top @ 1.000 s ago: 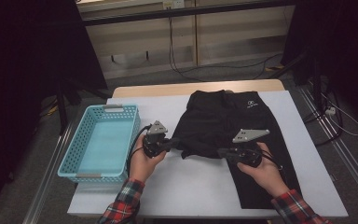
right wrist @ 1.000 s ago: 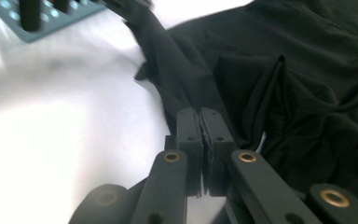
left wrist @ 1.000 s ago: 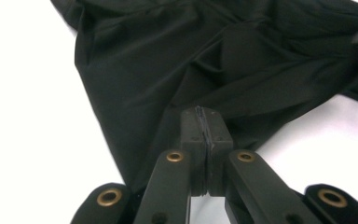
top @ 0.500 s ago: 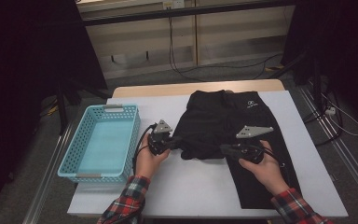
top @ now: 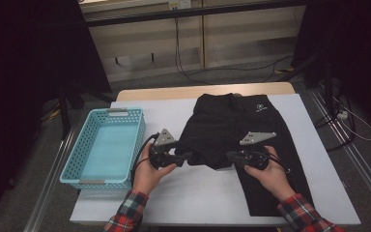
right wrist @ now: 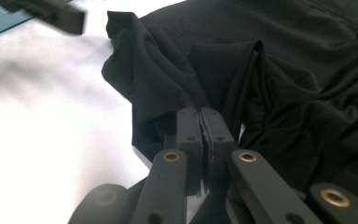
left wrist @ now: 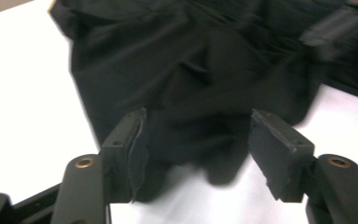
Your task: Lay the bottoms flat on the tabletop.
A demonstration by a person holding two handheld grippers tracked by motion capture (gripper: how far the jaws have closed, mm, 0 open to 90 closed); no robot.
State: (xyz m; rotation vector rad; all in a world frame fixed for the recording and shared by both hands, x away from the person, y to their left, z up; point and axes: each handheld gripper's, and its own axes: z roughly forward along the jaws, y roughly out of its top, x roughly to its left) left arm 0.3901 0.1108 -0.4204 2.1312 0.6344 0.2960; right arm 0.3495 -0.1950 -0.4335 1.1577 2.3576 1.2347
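A: Right, your left gripper [top: 189,158] has just been opening; its jaws stand apart with the folded edge of the black garment [top: 232,130] lying between them, the pads clear of the cloth.

B: And my right one?

A: Your right gripper [top: 230,155] is clamped tight, jaws pressed together on a pinch of the fabric's lower fold. In the right gripper view the cloth [right wrist: 177,79] bunches up just above the closed tips. You seem to be keeping that corner pinned so the fold holds its shape while the other hand lets go.

B: Where does the garment sit overall?

A: On the white desk [top: 193,193], spread from the centre toward two o'clock, with one long leg or panel running down toward five o'clock under your right hand [top: 265,174]. The doubled-over part sits between your two grippers.

B: And the basket?

A: The blue basket [top: 75,164] stands at nine o'clock, just beside your left hand [top: 149,169]. Judging by that, it is placed within easy reach to take the folded piece.
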